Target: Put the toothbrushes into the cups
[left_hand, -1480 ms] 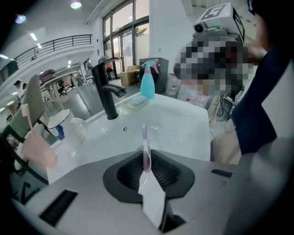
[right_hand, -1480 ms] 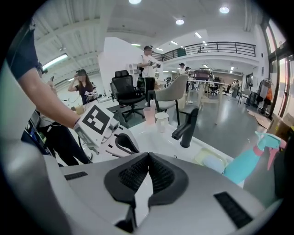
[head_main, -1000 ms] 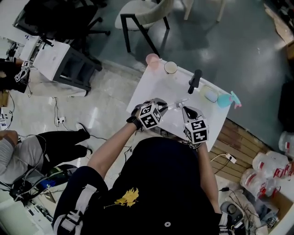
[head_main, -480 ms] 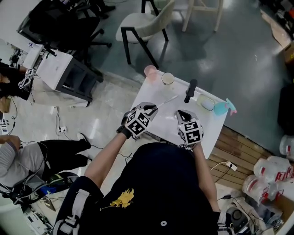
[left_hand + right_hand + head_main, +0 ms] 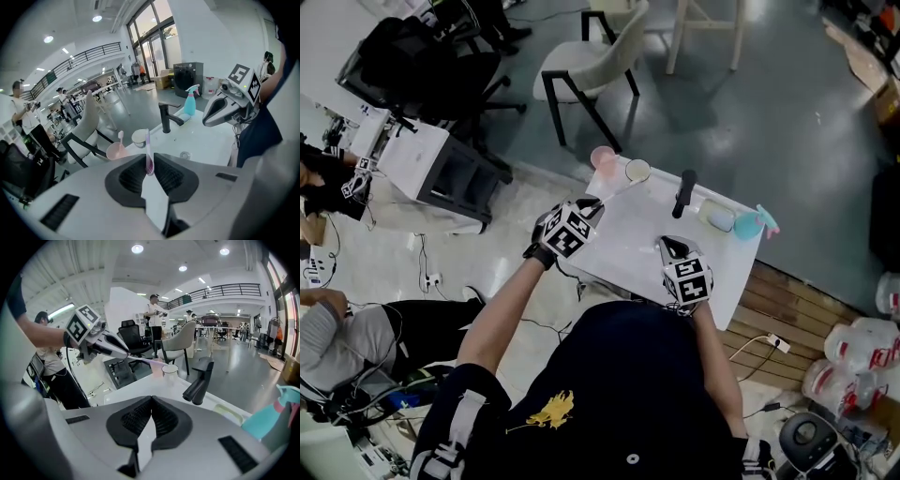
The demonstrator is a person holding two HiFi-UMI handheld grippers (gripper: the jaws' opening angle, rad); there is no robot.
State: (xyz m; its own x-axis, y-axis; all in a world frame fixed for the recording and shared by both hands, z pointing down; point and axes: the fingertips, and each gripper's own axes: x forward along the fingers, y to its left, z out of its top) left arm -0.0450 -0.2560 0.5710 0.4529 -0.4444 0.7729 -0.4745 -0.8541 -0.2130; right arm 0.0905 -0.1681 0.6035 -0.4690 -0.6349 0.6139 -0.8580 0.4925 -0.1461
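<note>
My left gripper (image 5: 589,208) (image 5: 149,161) is shut on a lilac toothbrush (image 5: 148,152), which sticks out past the jaws toward the cups. In the head view the brush (image 5: 614,190) hangs over the table's far left corner. A pink cup (image 5: 603,157) (image 5: 115,151) holds another toothbrush (image 5: 120,138). Beside it stands a pale cup (image 5: 637,170) (image 5: 139,138) (image 5: 169,371). My right gripper (image 5: 664,246) (image 5: 151,414) is shut and empty, low over the near side of the white table (image 5: 628,234). The right gripper view shows the left gripper (image 5: 101,341) with the brush (image 5: 143,360).
A black faucet (image 5: 683,192) (image 5: 166,117) (image 5: 199,380) stands behind the table's middle. A soap dish (image 5: 719,217) and a blue spray bottle (image 5: 750,223) (image 5: 190,101) sit at the far right. A chair (image 5: 591,56) stands beyond the table; people and desks are at the left.
The left gripper has risen and moved left and away from me with the toothbrush, nearer the cups. The right gripper has stayed in place.
</note>
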